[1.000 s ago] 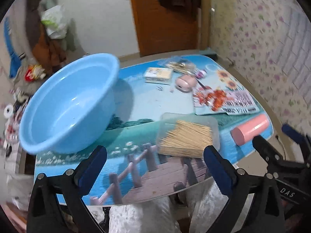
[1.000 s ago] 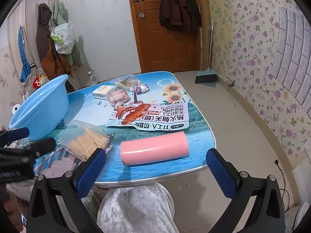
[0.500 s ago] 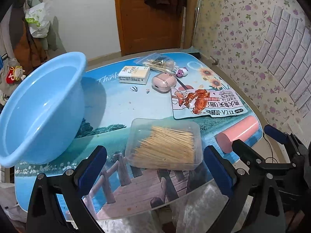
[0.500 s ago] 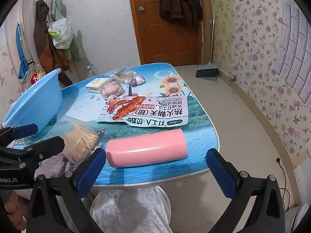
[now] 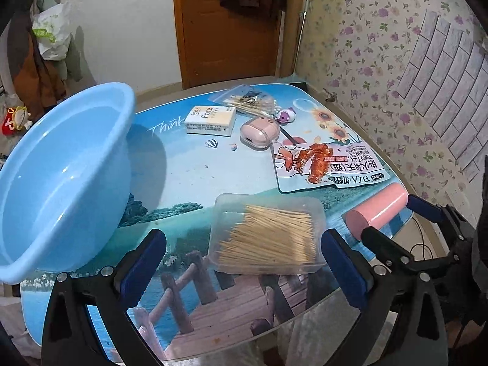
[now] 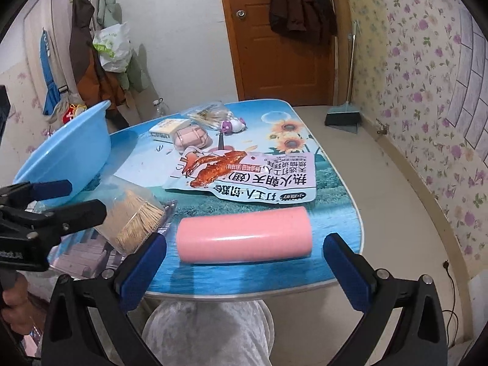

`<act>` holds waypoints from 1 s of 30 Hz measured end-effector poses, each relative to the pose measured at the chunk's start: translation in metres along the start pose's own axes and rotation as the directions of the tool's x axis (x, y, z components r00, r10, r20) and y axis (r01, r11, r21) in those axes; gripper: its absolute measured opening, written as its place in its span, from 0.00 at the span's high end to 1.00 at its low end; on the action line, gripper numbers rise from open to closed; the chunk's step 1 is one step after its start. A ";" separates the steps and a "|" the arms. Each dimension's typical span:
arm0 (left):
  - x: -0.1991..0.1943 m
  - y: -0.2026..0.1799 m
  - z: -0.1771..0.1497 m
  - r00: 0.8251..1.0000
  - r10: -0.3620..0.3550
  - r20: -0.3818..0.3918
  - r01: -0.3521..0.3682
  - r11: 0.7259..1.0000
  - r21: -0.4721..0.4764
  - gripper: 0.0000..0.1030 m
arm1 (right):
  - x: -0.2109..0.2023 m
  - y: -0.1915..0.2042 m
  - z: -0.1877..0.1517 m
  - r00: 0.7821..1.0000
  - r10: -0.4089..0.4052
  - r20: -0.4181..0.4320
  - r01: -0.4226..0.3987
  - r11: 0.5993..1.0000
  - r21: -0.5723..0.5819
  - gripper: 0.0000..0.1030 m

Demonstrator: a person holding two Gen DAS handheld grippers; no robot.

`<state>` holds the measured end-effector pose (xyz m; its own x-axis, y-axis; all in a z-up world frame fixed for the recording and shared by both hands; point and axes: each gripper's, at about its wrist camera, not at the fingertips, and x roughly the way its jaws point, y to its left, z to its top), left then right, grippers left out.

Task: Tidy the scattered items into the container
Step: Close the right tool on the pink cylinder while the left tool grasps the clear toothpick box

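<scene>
A light blue basin [image 5: 61, 177] stands on the table's left side and holds nothing. A clear box of toothpicks [image 5: 268, 238] lies just ahead of my left gripper [image 5: 242, 262], which is open and lined up with the box between its fingers. A pink roll [image 6: 244, 235] lies near the table's front edge, right in front of my open right gripper [image 6: 244, 259]. Behind the roll lies a snack packet [image 6: 250, 180]. Farther back are a tissue pack [image 5: 210, 119], a pink case [image 5: 259, 131], a bag of cotton swabs [image 5: 250, 100] and a small purple toy [image 5: 288, 116].
The table [image 5: 183, 177] has a printed lake picture and a rounded front edge close to both grippers. A person's knee [image 6: 210, 329] sits under that edge. A dustpan and broom [image 6: 341, 116] lean by the door; coats hang on the left wall.
My left gripper has swung right and closer to the toothpick box, and the basin has slid to the view's left. My right gripper has come nearer to the pink roll.
</scene>
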<state>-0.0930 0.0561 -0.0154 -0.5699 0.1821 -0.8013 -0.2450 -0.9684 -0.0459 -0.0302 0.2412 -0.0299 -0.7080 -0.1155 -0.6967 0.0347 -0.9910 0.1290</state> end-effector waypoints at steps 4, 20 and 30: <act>0.004 -0.001 -0.002 1.000 -0.009 -0.014 0.009 1.000 -0.005 0.00 | 0.009 -0.002 0.000 1.000 -0.010 -0.015 0.010 1.000 0.015 0.00; 0.014 -0.009 -0.003 0.999 -0.016 -0.036 0.015 0.999 -0.034 0.00 | 0.013 -0.002 -0.003 0.999 -0.020 0.030 0.021 0.999 -0.037 0.14; 0.016 -0.017 -0.004 0.998 0.024 -0.049 -0.029 0.995 -0.097 0.00 | 0.007 -0.009 -0.006 0.998 -0.046 0.045 0.047 0.999 -0.018 0.14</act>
<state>-0.0947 0.0744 -0.0296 -0.5365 0.1498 -0.8305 -0.1512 -0.9853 -0.0800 -0.0310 0.2492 -0.0406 -0.7398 -0.0669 -0.6694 0.0144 -0.9964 0.0836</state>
